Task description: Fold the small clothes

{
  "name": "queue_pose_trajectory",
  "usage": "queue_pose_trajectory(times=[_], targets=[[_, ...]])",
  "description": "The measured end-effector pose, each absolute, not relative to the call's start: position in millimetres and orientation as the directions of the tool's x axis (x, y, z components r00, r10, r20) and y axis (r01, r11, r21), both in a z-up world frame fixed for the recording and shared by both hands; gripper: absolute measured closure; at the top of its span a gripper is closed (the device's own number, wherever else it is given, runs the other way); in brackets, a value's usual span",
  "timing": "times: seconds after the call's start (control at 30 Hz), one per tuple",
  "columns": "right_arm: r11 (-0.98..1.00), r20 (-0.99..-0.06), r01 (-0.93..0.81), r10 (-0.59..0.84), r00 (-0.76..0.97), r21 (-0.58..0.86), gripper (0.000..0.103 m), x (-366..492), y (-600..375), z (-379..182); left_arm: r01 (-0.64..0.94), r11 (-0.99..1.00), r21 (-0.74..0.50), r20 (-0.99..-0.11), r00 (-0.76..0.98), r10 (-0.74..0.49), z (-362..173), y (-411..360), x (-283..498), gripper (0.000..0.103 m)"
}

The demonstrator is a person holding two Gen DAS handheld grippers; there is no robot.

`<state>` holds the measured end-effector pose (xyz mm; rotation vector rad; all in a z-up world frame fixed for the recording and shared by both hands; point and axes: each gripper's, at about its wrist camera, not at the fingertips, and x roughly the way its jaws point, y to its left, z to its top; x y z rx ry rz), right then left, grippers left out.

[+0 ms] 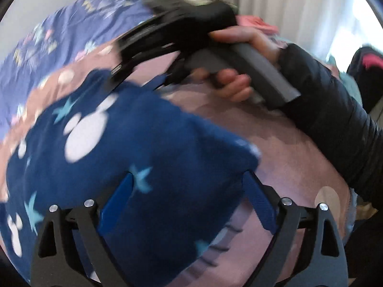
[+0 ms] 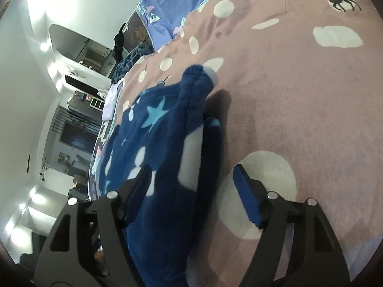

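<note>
Left wrist view: the left tongs (image 1: 186,191) were wide open, w/ the blue fleece garment (image 1: 134,157) lying between the two blue pads. The pads did not squeeze it. The garment was dark blue w/ white blobs & light blue stars. It lay on the pink blanket (image 1: 275,148) on the bed. This pic was blurry. Across from it, a hand (image 1: 241,64) in a black sleeve (image 1: 335,124) held the right tongs' grey handle. A purple sheet (image 1: 59,40) w/ small shapes lay past the pink blanket.

Right wrist view: the right tongs (image 2: 194,186) were open too, a bit less wide. The blue fleece garment (image 2: 162,157) lay bunched in a long heap, & its edge sat between the pads, close by the left pad (image 2: 138,186). The right pad (image 2: 246,196) hung over a white spot on the pink blanket (image 2: 299,100), not touching the garment. Neither pad pinched the cloth. A black deer print (image 2: 340,0) was on the blanket, far from the garment. The room's edge showed a white counter & dark shelves, too small to tell more.
</note>
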<state>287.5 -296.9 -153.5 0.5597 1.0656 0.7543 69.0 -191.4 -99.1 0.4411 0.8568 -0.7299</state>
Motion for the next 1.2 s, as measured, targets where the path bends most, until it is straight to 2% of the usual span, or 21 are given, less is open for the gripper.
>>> queue_pose_trajectory(times=[0.13, 0.3, 0.37, 0.43, 0.47, 0.5, 0.53, 0.6, 0.67, 0.7, 0.73, 0.87, 0.97, 1.03, 1.13, 1.17, 1.2], targets=[[0.63, -0.556, -0.32, 0.776, 0.298, 0.707, 0.031, 277, -295, -154, 0.768, 0.636, 0.078, -0.811, 0.42, -0.407, -101, -214, 57, 0.011], [0.53, -0.476, -0.282, 0.846, 0.24, 0.8, 0.031, 275, -301, -157, 0.756, 0.632, 0.17, -0.828, 0.457, -0.324, -116, -238, 60, 0.011], [0.528, -0.481, -0.267, 0.848, 0.222, 0.806, 0.031, 278, -297, -159, 0.749, 0.636, 0.185, -0.826, 0.469, -0.312, -119, -238, 59, 0.011], [0.539, -0.488, -0.24, 0.839, 0.24, 0.808, 0.031, 281, -297, -165, 0.738, 0.649, 0.186, -0.823, 0.477, -0.307, -120, -238, 60, 0.02], [0.548, -0.491, -0.224, 0.83, 0.264, 0.806, 0.031, 281, -298, -167, 0.732, 0.654, 0.192, -0.822, 0.484, -0.3, -121, -237, 62, 0.029], [0.559, -0.496, -0.214, 0.82, 0.287, 0.801, 0.032, 282, -297, -169, 0.728, 0.658, 0.194, -0.821, 0.488, -0.298, -120, -236, 63, 0.033], [0.58, -0.508, -0.205, 0.802, 0.315, 0.788, 0.037, 282, -296, -170, 0.731, 0.659, 0.179, -0.821, 0.48, -0.309, -119, -233, 63, 0.036], [0.644, -0.544, -0.183, 0.74, 0.396, 0.743, 0.054, 283, -293, -169, 0.739, 0.651, 0.176, -0.818, 0.477, -0.321, -117, -230, 61, 0.049], [0.665, -0.544, -0.186, 0.714, 0.44, 0.723, 0.083, 283, -292, -169, 0.751, 0.64, 0.162, -0.817, 0.466, -0.34, -115, -226, 63, 0.06], [0.652, -0.528, -0.2, 0.727, 0.439, 0.732, 0.084, 283, -291, -168, 0.757, 0.639, 0.136, -0.821, 0.447, -0.355, -114, -223, 64, 0.067], [0.644, -0.509, -0.215, 0.732, 0.454, 0.734, 0.086, 281, -292, -163, 0.765, 0.636, 0.102, -0.825, 0.422, -0.375, -113, -225, 64, 0.068], [0.685, -0.468, -0.337, 0.704, 0.533, 0.647, 0.087, 263, -287, -128, 0.787, 0.615, 0.046, -0.824, 0.378, -0.423, -115, -216, 61, 0.069], [0.778, -0.572, -0.327, 0.619, 0.538, 0.536, 0.086, 276, -273, -148, 0.81, 0.585, 0.035, -0.834, 0.347, -0.43, -121, -214, 63, 0.069], [0.758, -0.572, -0.309, 0.642, 0.511, 0.575, 0.085, 287, -275, -167, 0.808, 0.589, 0.019, -0.835, 0.336, -0.435, -128, -213, 64, 0.069], [0.731, -0.541, -0.315, 0.668, 0.511, 0.605, 0.083, 288, -281, -166, 0.807, 0.59, 0.003, -0.829, 0.332, -0.45, -129, -210, 65, 0.069], [0.74, -0.544, -0.318, 0.658, 0.52, 0.592, 0.08, 287, -279, -167, 0.811, 0.585, 0.002, -0.83, 0.327, -0.451, -131, -209, 63, 0.064], [0.748, -0.542, -0.322, 0.65, 0.532, 0.581, 0.079, 287, -278, -169, 0.818, 0.575, -0.004, -0.831, 0.317, -0.456, -134, -210, 68, 0.052]])
